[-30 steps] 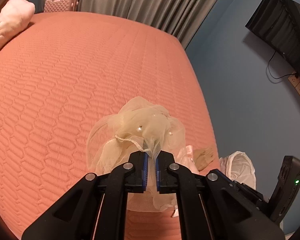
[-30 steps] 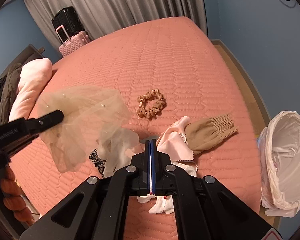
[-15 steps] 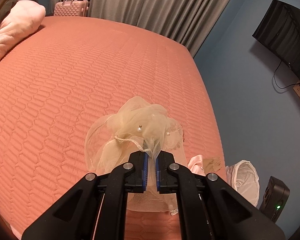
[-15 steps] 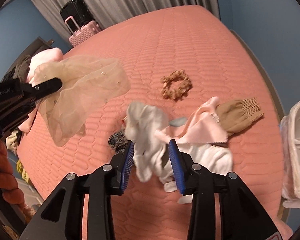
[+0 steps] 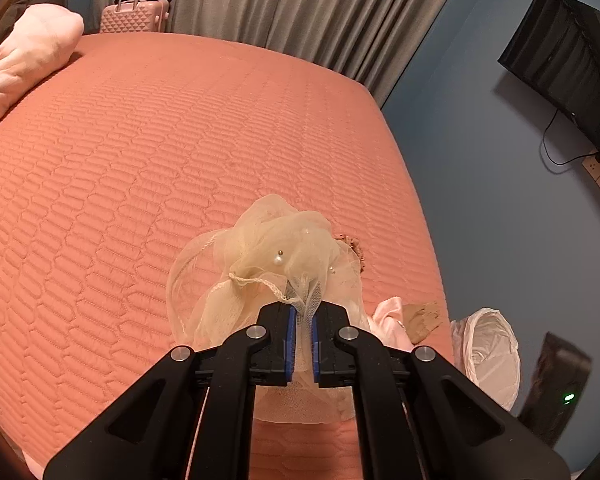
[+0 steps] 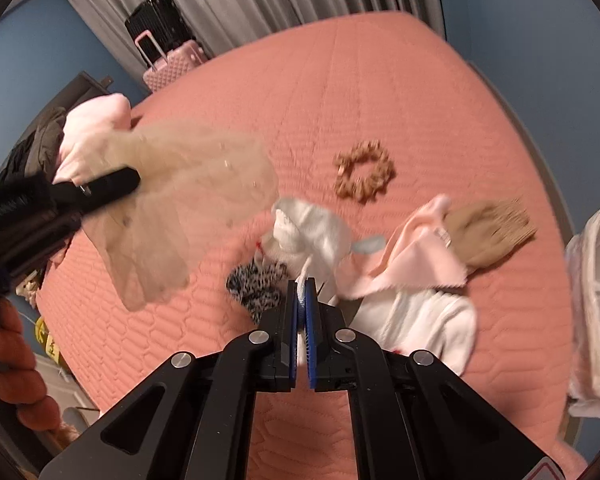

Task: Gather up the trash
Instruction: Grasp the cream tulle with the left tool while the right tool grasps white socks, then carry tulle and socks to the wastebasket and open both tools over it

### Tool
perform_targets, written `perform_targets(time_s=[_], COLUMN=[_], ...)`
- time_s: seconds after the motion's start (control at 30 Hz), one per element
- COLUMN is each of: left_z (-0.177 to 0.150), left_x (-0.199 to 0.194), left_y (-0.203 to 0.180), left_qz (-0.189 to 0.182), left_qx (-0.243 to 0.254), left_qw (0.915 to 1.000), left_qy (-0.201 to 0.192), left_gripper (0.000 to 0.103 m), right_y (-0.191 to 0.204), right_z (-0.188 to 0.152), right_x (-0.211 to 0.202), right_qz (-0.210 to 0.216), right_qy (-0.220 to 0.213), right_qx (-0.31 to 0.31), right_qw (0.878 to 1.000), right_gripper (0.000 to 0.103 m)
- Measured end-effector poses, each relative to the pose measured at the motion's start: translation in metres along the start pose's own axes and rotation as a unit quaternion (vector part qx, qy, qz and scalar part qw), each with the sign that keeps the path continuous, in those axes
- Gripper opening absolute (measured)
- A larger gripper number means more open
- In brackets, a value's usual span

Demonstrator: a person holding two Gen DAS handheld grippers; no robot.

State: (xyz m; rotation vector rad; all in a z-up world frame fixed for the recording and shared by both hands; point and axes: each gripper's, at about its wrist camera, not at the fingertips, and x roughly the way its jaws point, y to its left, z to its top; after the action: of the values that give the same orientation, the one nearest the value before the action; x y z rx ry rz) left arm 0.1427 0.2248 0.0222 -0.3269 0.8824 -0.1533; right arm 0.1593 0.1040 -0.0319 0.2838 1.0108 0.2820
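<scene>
Midway through the cleanup, the left gripper (image 5: 303, 312) pinches a tulle bundle (image 5: 276, 256) above the bed (image 5: 140, 160) while the right gripper (image 6: 302, 292) clamps a white cloth (image 6: 308, 232); scrunchie (image 6: 364, 176), pink cloth (image 6: 416, 256) and tan sock (image 6: 488, 228) remain, bin bag (image 6: 596, 280) waiting far right.

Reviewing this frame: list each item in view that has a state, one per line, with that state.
left gripper: shut on the tulle piece
tulle piece: lifted, hanging clear of the bed
right gripper: shut on the white cloth
white cloth: pinched at a thin edge, bunched up
trash bag: mouth open, beside the bed
brown scrunchie: loose on the bed
pink cloth: crumpled, overlapping the tan sock
</scene>
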Motion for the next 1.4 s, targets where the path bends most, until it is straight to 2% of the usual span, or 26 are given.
perform_targets(time_s=[0.27,0.57,0.83,1.03,1.17,1.4], left_z=[0.0,-0.013,-0.036,-0.052,-0.064,-0.081], left_x=[-0.013,-0.014,0.0,0.016,0.028,0.049], left_y=[-0.046,-0.115,-0.178,-0.224,-0.251,-0.296], left_qz=[-0.026,-0.066,-0.106,-0.132,-0.151,-0.164], left_qx=[0.038,0.089,0.138,0.179,0.192,0.208], left_qw=[0.9989,0.9938,0.9847,0.9741,0.9674,0.9598], left_qy=[-0.012,-0.011,0.017,0.043,0.064,0.092], left_gripper=[0.006,0.006,0.006,0.006,0.006,0.008], right_y=[-0.025,-0.082,-0.145,-0.193,-0.221,-0.256], right_z=[0.026,0.034,0.026,0.009,-0.002,-0.017], right_x=[-0.078,-0.158,-0.198,-0.218,-0.229,-0.24], right_qz=[0.0,-0.036,-0.075,-0.098,-0.112,-0.129], right_qy=[-0.081,-0.144,-0.166,-0.175,-0.18,-0.183], right_qx=[0.015,0.042,0.077,0.111,0.129,0.152], right_qw=[0.997,0.988,0.98,0.973,0.969,0.963], right_gripper=[0.003,0.003,0.003,0.003,0.003,0.003])
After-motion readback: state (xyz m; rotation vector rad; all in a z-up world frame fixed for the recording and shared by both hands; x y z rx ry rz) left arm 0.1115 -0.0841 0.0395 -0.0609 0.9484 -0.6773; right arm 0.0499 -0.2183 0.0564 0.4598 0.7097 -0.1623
